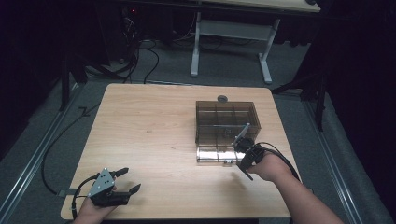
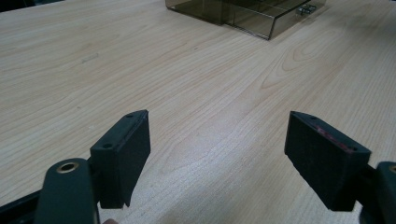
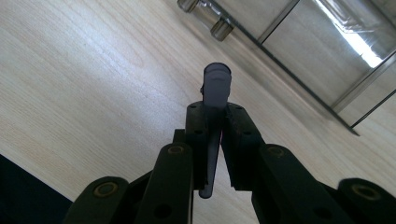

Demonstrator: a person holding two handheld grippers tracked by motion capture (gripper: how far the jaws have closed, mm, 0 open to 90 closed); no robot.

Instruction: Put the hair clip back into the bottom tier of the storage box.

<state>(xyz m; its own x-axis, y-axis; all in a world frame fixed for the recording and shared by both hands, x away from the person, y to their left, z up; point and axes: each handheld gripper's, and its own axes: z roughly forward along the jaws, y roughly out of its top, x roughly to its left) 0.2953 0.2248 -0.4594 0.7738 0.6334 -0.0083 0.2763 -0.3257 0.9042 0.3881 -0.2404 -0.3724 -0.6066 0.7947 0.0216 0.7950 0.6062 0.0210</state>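
A smoky see-through box (image 1: 226, 122) with dividers stands on the right half of the wooden table (image 1: 149, 126). Its clear drawer (image 1: 217, 154) is pulled out toward me, with a small metal knob (image 3: 222, 28) on its front. My right gripper (image 1: 243, 142) hovers at the drawer's right front corner, shut on a slim grey pen (image 3: 216, 86). The pen sticks out past the jaws and points up over the box. My left gripper (image 1: 131, 179) rests at the front left of the table, open and holding nothing. In the left gripper view its fingers (image 2: 123, 154) stand wide apart.
A small dark disc (image 1: 222, 98) lies just behind the box. Bare wood spreads across the left and middle of the table. Beyond the far edge stand a white desk frame (image 1: 266, 60) and cables on the floor (image 1: 140, 56).
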